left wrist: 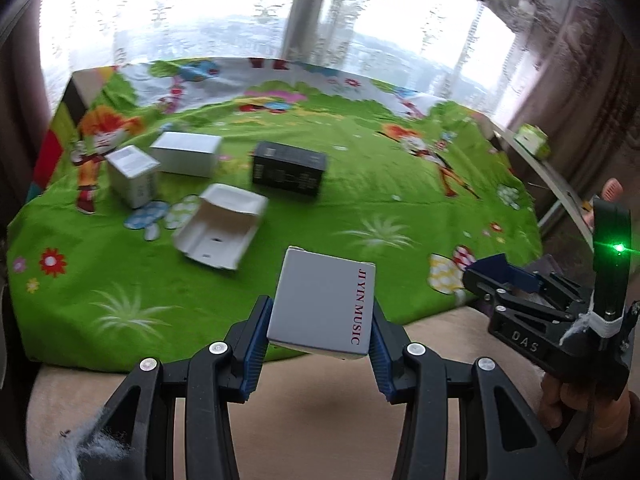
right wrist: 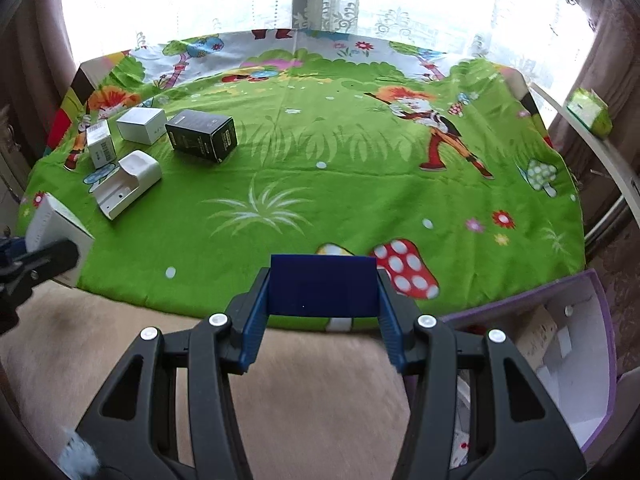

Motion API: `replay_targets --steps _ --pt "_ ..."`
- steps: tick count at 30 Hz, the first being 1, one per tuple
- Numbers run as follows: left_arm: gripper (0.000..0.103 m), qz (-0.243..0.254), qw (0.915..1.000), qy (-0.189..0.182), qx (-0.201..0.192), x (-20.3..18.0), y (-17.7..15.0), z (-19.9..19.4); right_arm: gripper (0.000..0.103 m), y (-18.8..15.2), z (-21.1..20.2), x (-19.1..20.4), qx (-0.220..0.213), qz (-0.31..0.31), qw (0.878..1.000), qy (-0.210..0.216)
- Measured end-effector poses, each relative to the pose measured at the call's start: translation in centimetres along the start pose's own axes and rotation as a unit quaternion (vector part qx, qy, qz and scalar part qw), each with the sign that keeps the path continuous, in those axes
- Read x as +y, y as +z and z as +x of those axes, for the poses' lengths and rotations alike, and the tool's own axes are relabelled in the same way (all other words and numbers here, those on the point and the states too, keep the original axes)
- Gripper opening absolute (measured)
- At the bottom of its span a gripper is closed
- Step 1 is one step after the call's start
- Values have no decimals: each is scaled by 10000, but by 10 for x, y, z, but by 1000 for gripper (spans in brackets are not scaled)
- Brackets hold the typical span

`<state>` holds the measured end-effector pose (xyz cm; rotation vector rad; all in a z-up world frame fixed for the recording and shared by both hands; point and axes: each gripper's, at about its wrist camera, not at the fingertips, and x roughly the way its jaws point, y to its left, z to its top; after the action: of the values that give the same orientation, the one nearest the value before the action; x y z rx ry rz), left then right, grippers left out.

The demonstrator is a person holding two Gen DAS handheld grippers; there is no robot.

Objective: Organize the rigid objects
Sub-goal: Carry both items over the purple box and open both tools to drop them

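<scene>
Cardboard, grey-white and flat, printed JI YIN MUSIC in red: this small box (left wrist: 322, 306) sits clamped between the blue pads of the left tongs (left wrist: 320, 320), held above the near edge of the green cartoon-print cloth (left wrist: 360, 184). The right tongs (right wrist: 323, 304) grip a dark blue rectangular box (right wrist: 323, 286). Farther back on the cloth lie a black carton (left wrist: 289, 168), two white cartons (left wrist: 186, 154) (left wrist: 133, 175) and an open white plastic tray (left wrist: 222, 226). A purple-edged open box (right wrist: 576, 364) stands at right.
</scene>
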<state>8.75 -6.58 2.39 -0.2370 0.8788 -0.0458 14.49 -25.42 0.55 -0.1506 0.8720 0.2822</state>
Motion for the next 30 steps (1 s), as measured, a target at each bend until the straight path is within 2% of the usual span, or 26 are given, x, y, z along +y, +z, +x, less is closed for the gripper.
replay_targets --steps 14,21,30 --pt "46 663 9951 -688 257 -79 -18 0 54 -42 -40 -55 -72 618 9981 -2" --pt "46 1043 9882 -1069 353 -117 -26 -2 54 -62 -69 -94 -260 688 9957 -560" --pt "46 1324 9762 -1611 594 -162 -34 2 54 -84 -87 -158 -136 1197 9886 -908"
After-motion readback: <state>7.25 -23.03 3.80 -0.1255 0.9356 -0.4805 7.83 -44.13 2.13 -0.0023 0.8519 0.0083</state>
